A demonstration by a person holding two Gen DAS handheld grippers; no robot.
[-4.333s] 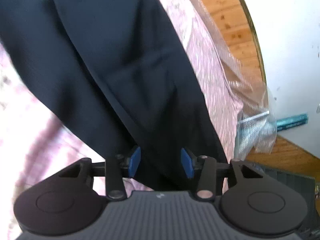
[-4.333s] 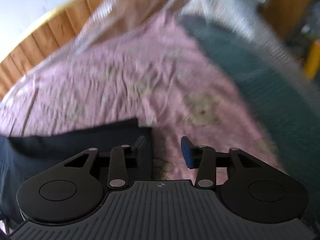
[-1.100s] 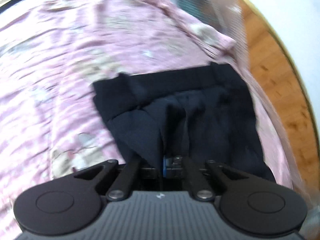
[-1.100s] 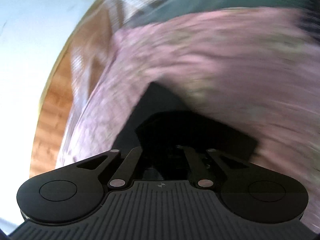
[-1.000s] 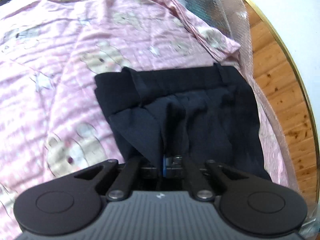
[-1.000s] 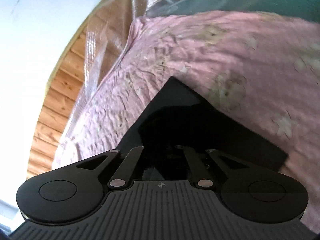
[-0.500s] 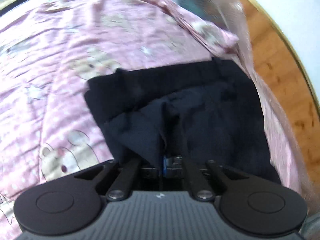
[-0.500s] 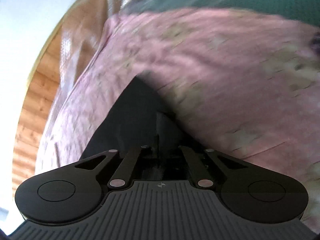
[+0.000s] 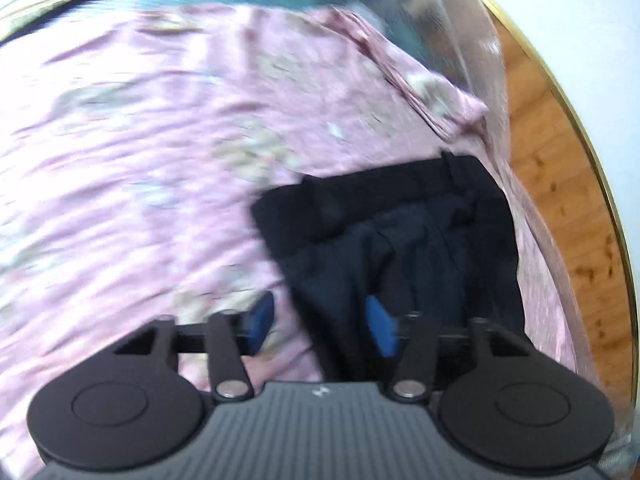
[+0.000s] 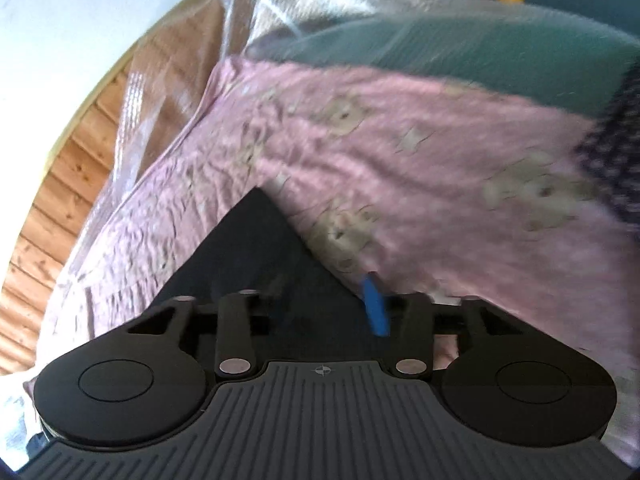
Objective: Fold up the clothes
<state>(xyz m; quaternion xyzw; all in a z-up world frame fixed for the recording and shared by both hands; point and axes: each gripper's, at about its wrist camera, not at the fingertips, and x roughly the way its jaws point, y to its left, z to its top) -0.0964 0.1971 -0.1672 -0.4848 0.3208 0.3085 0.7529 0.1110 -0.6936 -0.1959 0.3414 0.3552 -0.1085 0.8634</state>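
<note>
A dark navy garment (image 9: 404,236) lies folded on a pink patterned sheet (image 9: 160,152), waistband at the far side. My left gripper (image 9: 322,320) is open over its near left edge, holding nothing; one blue pad (image 9: 262,314) is over the sheet, the other over the cloth. In the right wrist view the same garment (image 10: 256,256) shows as a dark triangle on the pink sheet (image 10: 420,184). My right gripper (image 10: 328,304) is open over its near corner, empty.
Wooden floor (image 9: 568,208) and a white wall lie to the right of the bed edge. Clear plastic wrap (image 10: 304,4) covers a teal mattress (image 10: 480,60) beyond the sheet. A dark dotted cloth (image 10: 616,148) sits at the right edge.
Both grippers were shut on the dark garment half a second ago; both have now opened and let it go. The garment lies on the sheet.
</note>
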